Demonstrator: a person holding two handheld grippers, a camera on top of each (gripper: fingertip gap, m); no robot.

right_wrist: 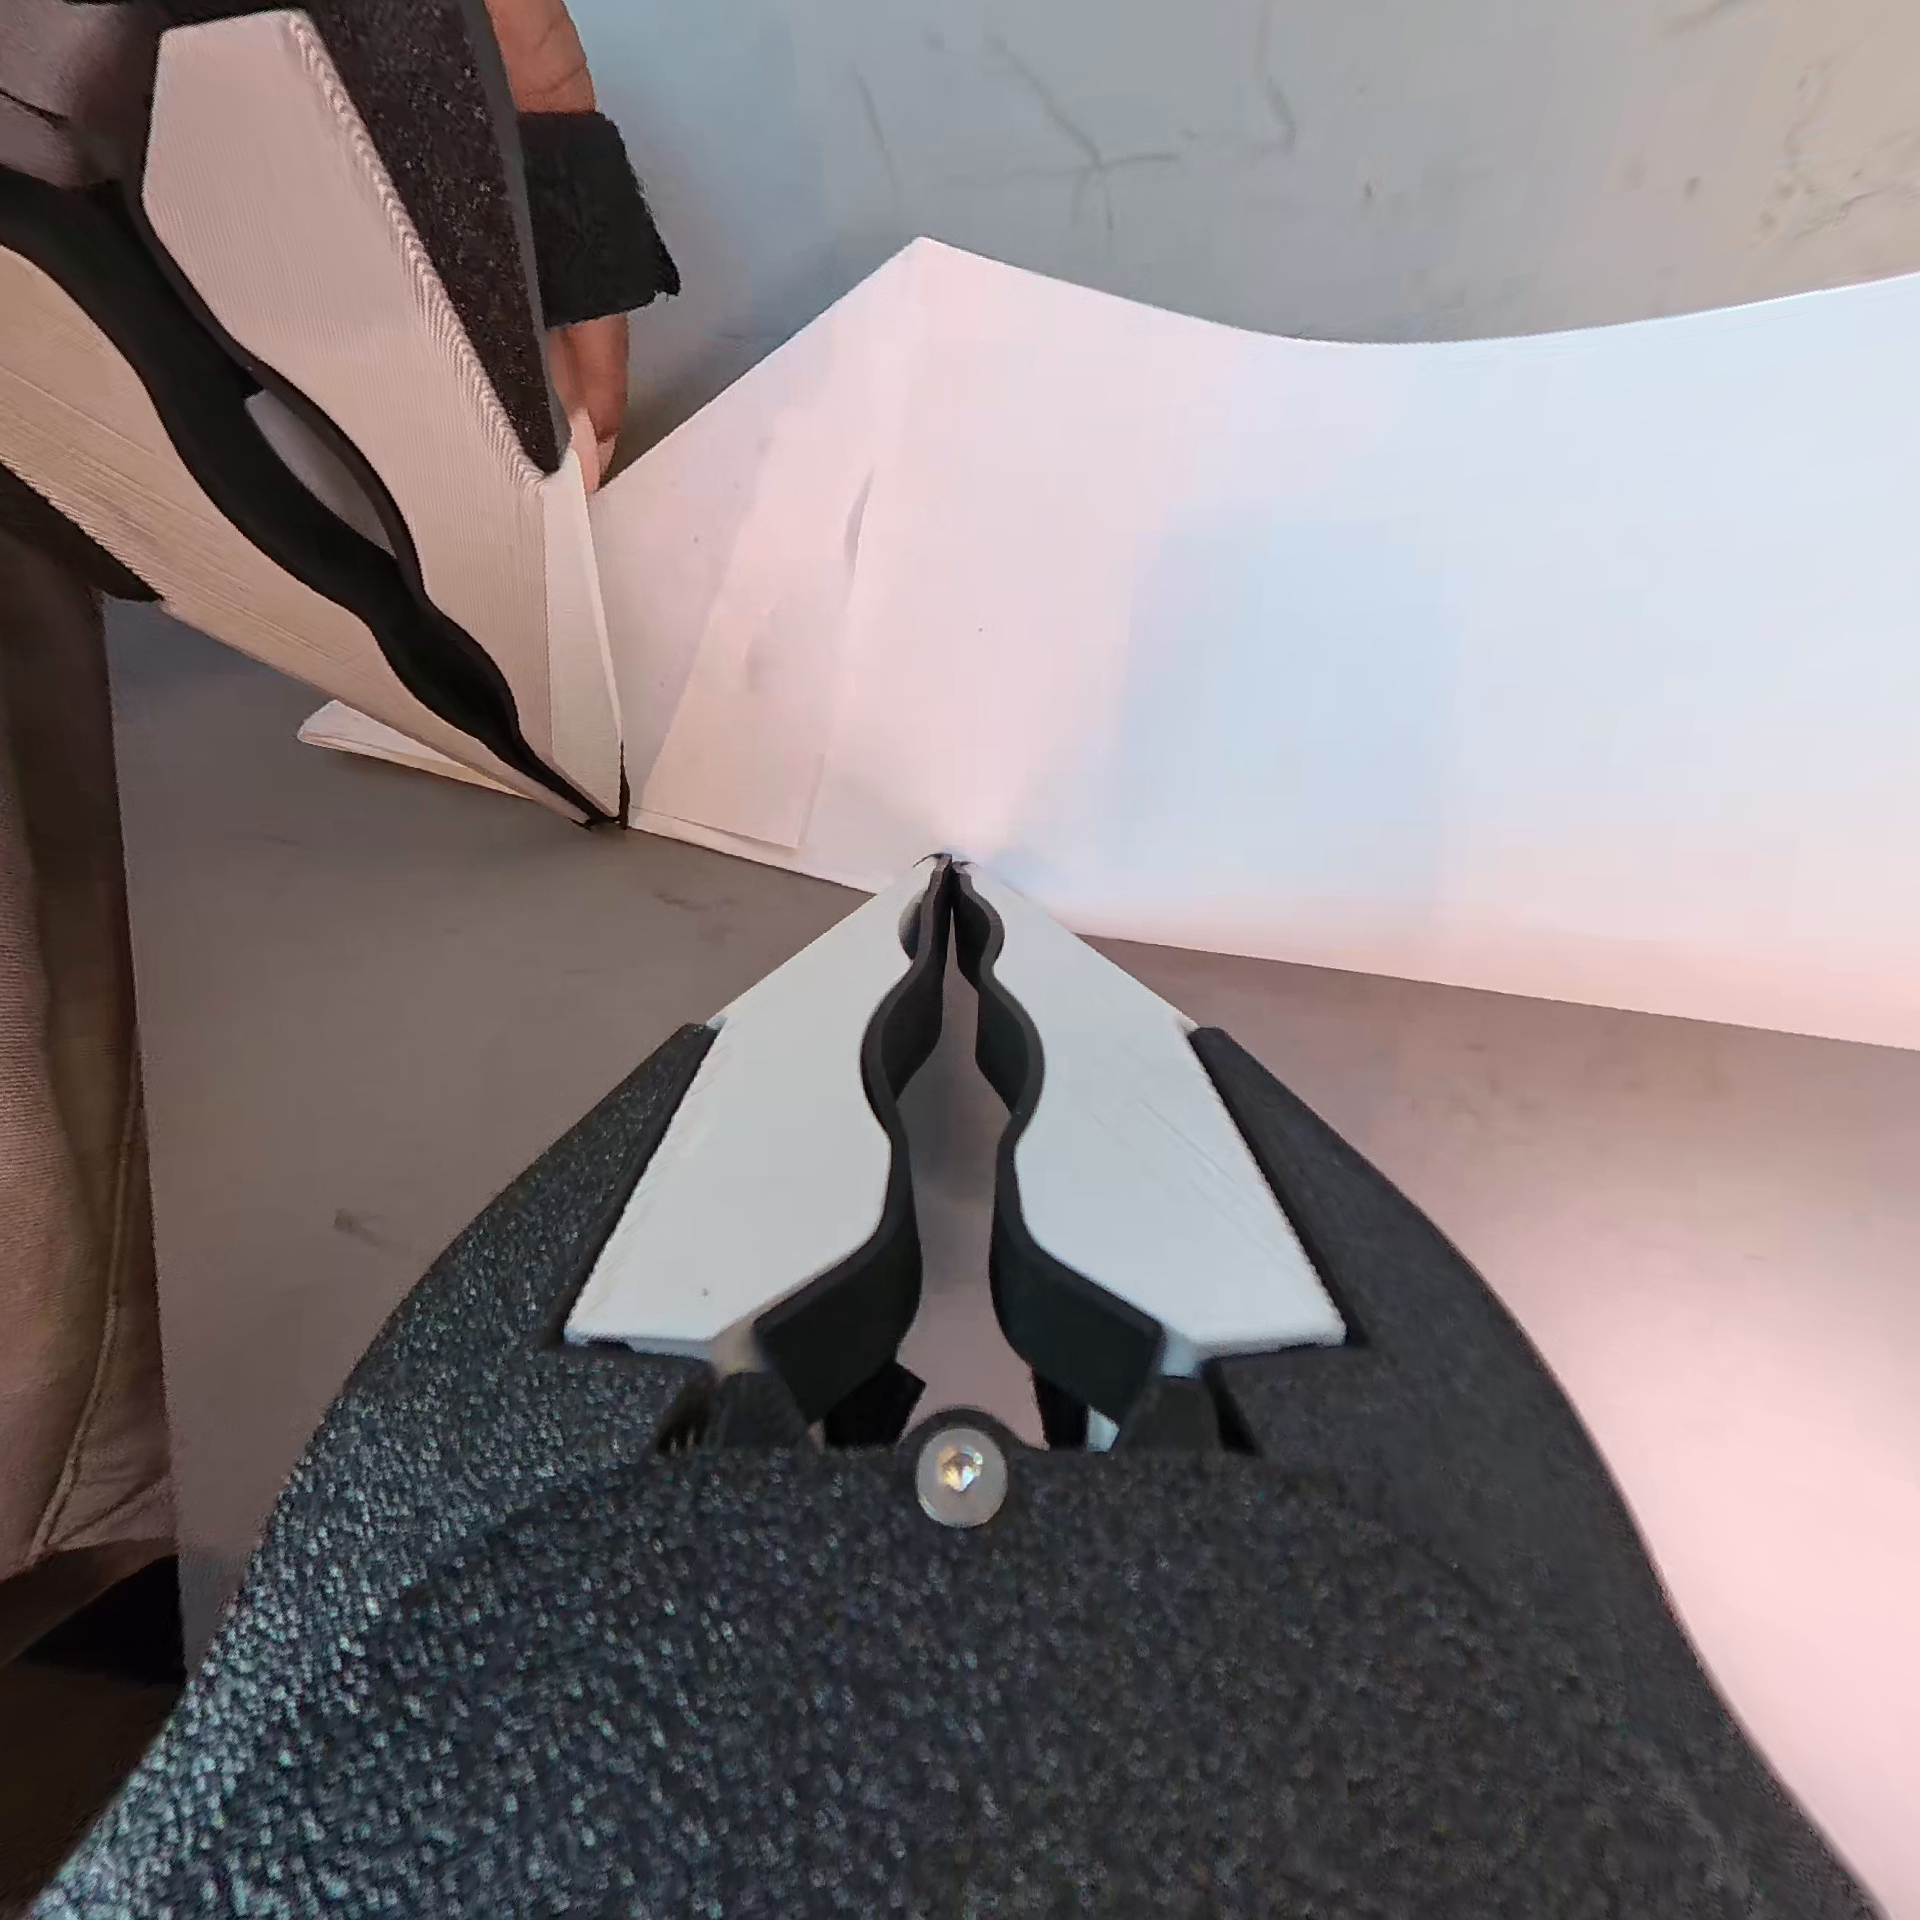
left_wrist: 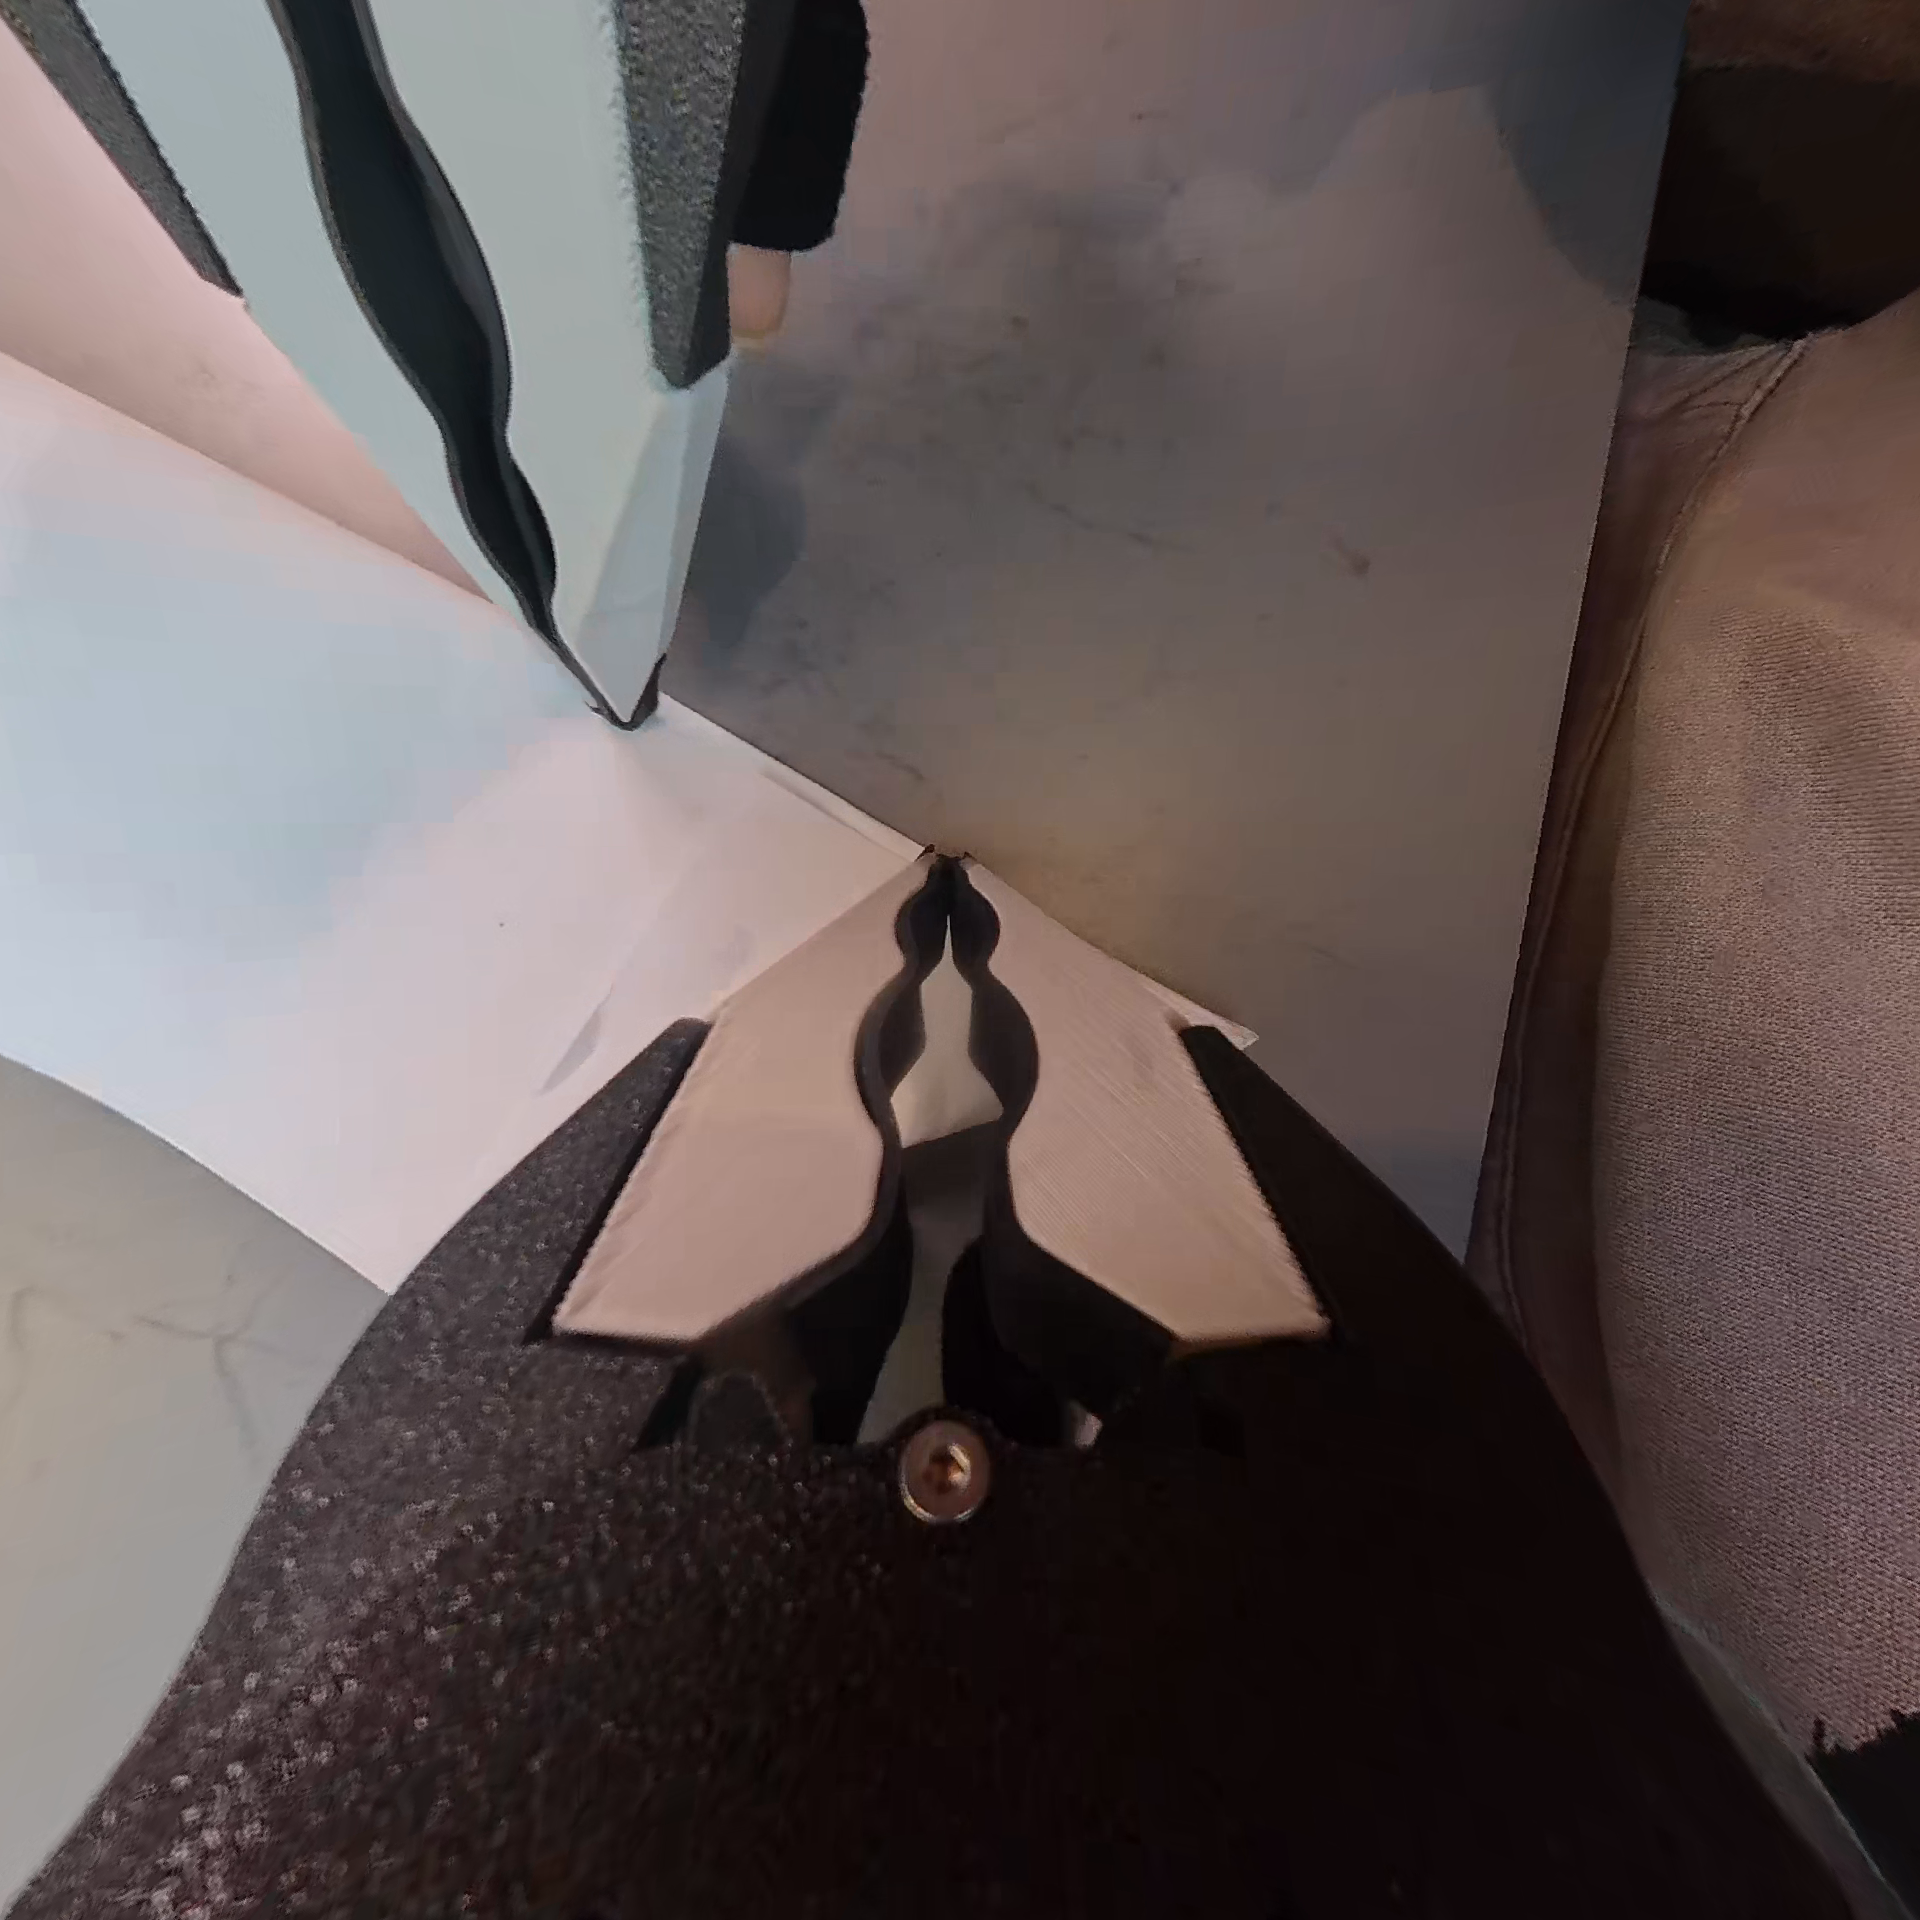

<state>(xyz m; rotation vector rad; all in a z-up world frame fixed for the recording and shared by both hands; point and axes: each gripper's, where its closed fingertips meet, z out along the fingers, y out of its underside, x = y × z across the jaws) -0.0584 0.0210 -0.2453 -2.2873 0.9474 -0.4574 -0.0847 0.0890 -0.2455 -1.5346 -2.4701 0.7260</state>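
Left gripper (left_wrist: 945, 857) is pinching the near edge of a white paper sheet (left_wrist: 312, 779), jaws clenched; right gripper (right_wrist: 943, 860) is pinching the same edge further along, jaws clenched; sheet is curling up off the grey table (right_wrist: 416, 1039); a fold is showing near the left gripper.

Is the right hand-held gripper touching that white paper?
Touching. The right wrist view shows the right hand-held gripper shut with its tips meeting the paper edge, which puckers there.
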